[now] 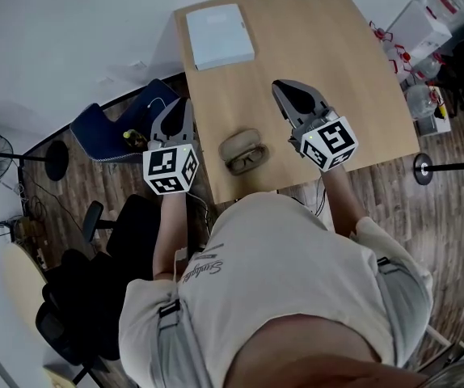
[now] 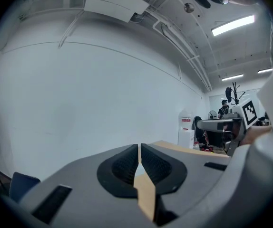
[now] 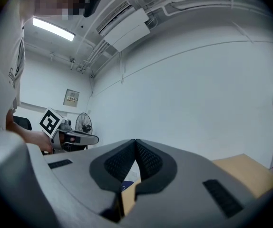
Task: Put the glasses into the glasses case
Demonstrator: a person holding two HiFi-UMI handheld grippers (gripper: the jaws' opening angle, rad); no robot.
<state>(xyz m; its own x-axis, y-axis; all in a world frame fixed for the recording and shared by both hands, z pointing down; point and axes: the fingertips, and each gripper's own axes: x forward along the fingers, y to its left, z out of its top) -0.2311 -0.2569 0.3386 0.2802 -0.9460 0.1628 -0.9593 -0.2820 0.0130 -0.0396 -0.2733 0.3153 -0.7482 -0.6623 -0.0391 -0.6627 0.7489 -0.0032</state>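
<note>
Left gripper (image 2: 140,147), right gripper (image 3: 135,142): closed, empty

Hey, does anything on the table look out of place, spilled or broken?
Nothing stands out. The glasses case lies open near the front edge of the table with the glasses inside; the white box sits flat at the far end. The left gripper and right gripper are shut, empty.

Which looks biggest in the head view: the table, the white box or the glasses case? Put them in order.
1. table
2. white box
3. glasses case, clearly the smallest
</note>
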